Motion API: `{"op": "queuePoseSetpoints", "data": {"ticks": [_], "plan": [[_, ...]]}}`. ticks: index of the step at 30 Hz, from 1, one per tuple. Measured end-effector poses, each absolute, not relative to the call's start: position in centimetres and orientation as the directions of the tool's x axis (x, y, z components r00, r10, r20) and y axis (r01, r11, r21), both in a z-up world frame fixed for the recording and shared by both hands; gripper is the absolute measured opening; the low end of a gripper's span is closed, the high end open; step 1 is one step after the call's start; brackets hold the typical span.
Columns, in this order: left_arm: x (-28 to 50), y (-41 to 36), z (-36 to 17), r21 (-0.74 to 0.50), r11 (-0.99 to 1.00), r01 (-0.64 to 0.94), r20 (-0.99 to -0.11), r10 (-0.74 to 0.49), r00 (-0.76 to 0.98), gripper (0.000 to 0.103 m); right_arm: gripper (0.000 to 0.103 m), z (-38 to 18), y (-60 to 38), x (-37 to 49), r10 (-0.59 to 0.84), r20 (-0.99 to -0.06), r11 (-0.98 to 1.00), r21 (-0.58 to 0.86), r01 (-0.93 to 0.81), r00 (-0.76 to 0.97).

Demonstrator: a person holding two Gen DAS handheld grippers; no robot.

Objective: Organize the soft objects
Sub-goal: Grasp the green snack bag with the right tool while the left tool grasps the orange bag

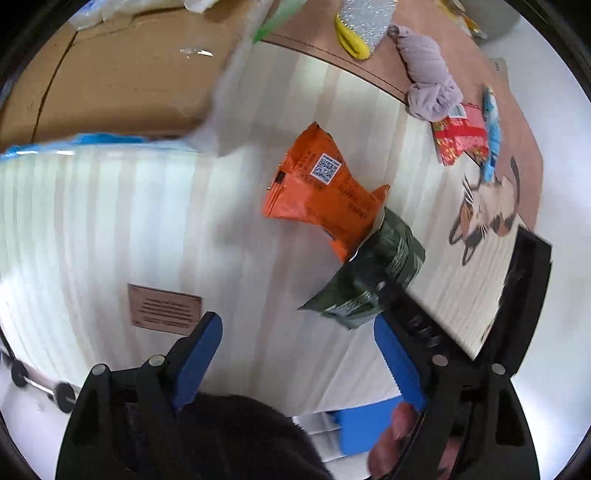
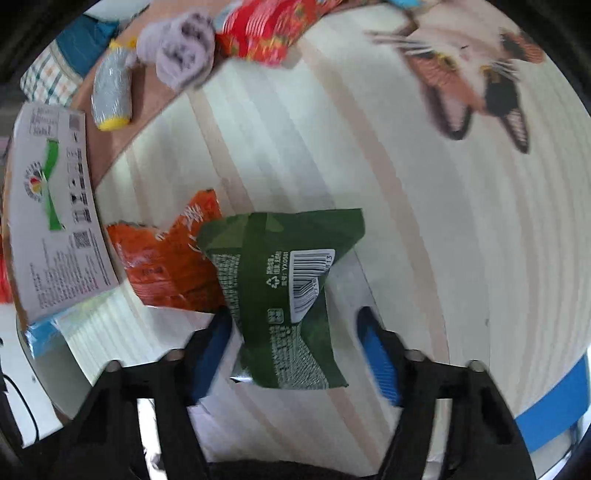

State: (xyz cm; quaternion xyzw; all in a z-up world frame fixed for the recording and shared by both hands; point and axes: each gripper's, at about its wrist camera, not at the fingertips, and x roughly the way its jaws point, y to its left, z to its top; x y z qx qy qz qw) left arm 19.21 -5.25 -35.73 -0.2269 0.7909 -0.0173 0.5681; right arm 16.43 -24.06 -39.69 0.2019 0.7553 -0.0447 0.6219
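In the left wrist view, the left gripper (image 1: 297, 356) sits at the bottom of the frame with its blue-padded fingers (image 1: 201, 354) spread wide and nothing between them. Just above centre lies a crinkled orange foil snack packet (image 1: 319, 194) with a white QR label, resting on a pale striped mat (image 1: 147, 229) that covers the worktop. Its lower right corner touches a dark green foil snack packet (image 1: 373, 280), which the right gripper (image 1: 402, 306) reaches from the right edge of the frame. Toward the upper right, a knotted bundle of lilac cloth (image 1: 430, 79) lies half on the mat's brown border, beside a red patterned packet (image 1: 460, 134). A silver scouring sponge with a yellow end (image 1: 360, 26) sits at the top centre. A printed cat face (image 1: 487, 210) marks the mat at right.

In the right wrist view, the dark green foil snack packet (image 2: 284, 295) fills the centre, barcode side up, lying between the right gripper's (image 2: 295, 332) blue fingers (image 2: 378, 354). The fingers are apart on either side of it; whether the pads touch the foil cannot be told. The orange packet (image 2: 166, 266) lies tucked under its left edge. A white printed box (image 2: 55, 210) stands at the left edge, with the silver sponge (image 2: 110, 88), lilac cloth (image 2: 183, 51) and red packet (image 2: 266, 29) across the top.
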Motion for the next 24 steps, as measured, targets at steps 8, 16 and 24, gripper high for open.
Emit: {"op": "queuePoseSetpoints", "data": {"ticks": [8, 16, 24], "plan": [[20.6, -6.6, -36.9, -0.3, 0.773, -0.559, -0.874, -0.457, -0.165, 0.083, 0.037, -38.9, -30.5, 14.9, 0.196, -0.964, 0.933, 0.126, 0.337, -0.181], [22.7, -7.1, -39.9, -0.186, 0.684, -0.706, -0.927, -0.361, -0.105, 0.083, 0.036, -37.4, -34.0, 16.0, 0.132, -0.979, 0.951, 0.08, 0.3, -0.157], [22.0, -7.5, -40.6, -0.118, 0.797, -0.593, -0.955, -0.254, -0.152, 0.045, 0.036, -38.1, -33.7, 16.7, 0.123, -0.972, 0.968, 0.074, 0.239, -0.198]]}}
